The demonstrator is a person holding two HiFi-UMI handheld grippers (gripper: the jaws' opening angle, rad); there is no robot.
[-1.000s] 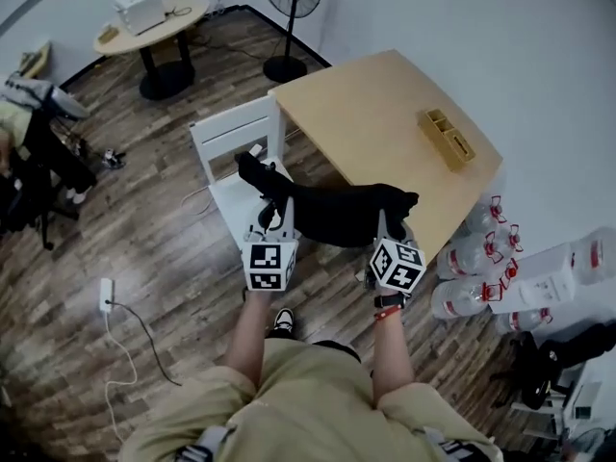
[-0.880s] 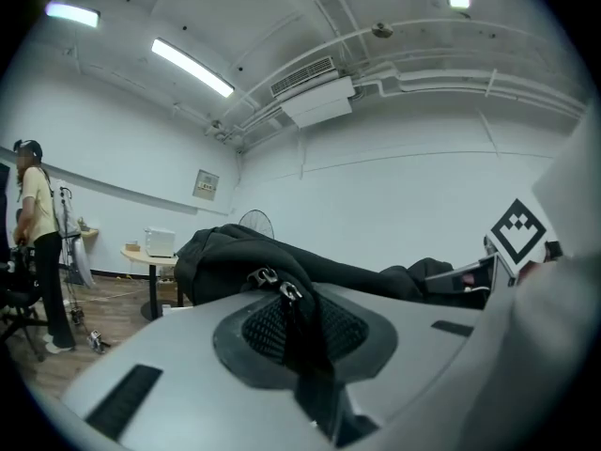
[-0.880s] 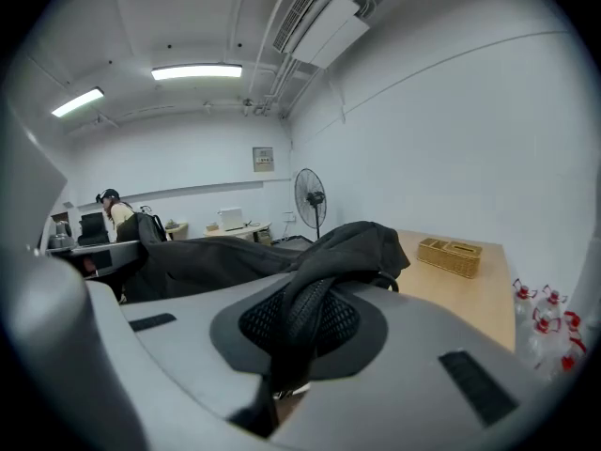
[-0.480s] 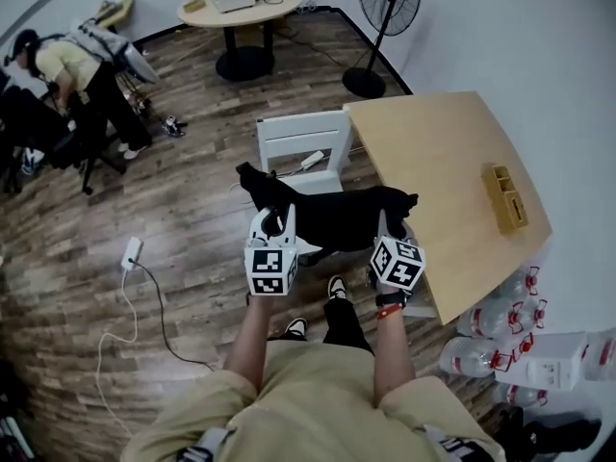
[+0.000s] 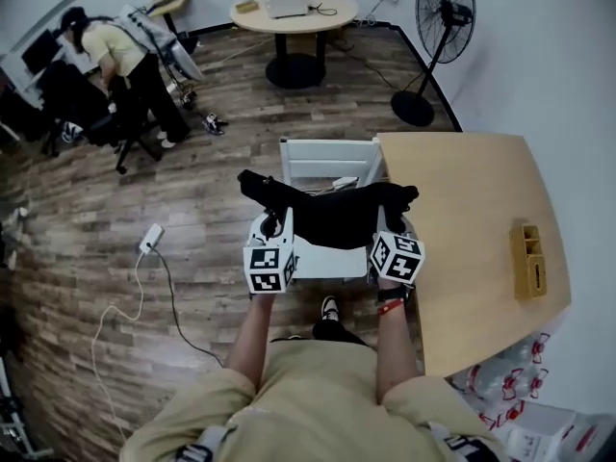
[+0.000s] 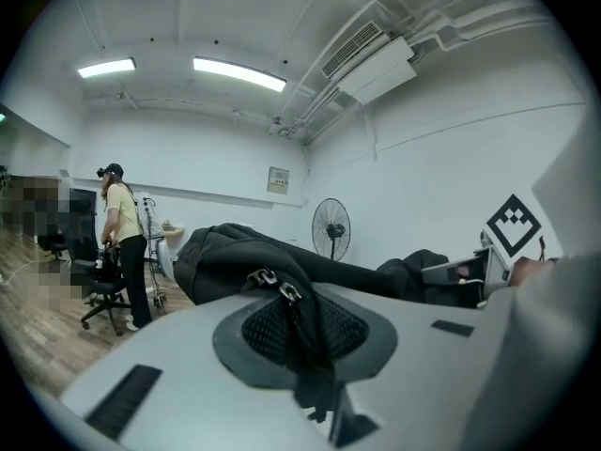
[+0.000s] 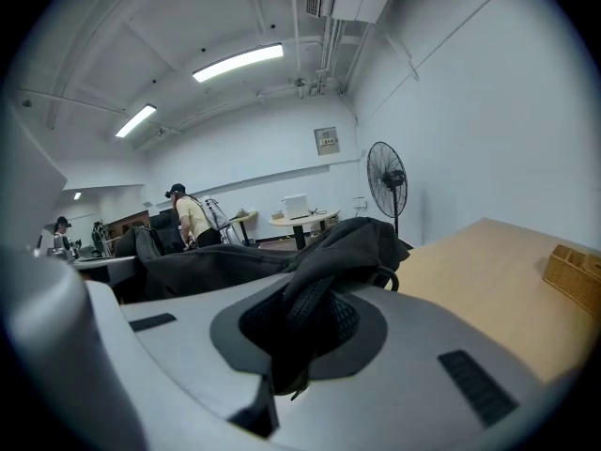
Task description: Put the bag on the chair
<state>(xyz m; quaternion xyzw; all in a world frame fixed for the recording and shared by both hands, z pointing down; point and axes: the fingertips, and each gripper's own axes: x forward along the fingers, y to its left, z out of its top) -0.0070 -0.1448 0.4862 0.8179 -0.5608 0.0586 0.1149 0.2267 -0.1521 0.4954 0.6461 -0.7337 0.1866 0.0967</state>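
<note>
A black bag point(image 5: 337, 216) hangs stretched between my two grippers, just above the seat of a white chair point(image 5: 327, 161). My left gripper point(image 5: 273, 223) is shut on the bag's left end, where zipper pulls point(image 6: 270, 281) show between the jaws. My right gripper point(image 5: 390, 221) is shut on the right end, pinching a ribbed strap point(image 7: 305, 303). In the left gripper view the bag point(image 6: 235, 252) runs across to the right gripper point(image 6: 484, 272). In the right gripper view the bag point(image 7: 347, 242) bulges in front of the jaws. The chair's seat is mostly hidden under the bag.
A wooden table point(image 5: 481, 219) stands right of the chair, with a wooden organiser point(image 5: 528, 258) on it. A fan point(image 5: 438, 27) and a round table point(image 5: 294, 12) are at the back. A person point(image 5: 125, 61) stands far left. A power strip point(image 5: 149, 239) with its cable lies on the floor.
The view has swung round: the chair, earlier up and to the left, now lies straight ahead under the bag. Both grippers keep their hold on the bag.
</note>
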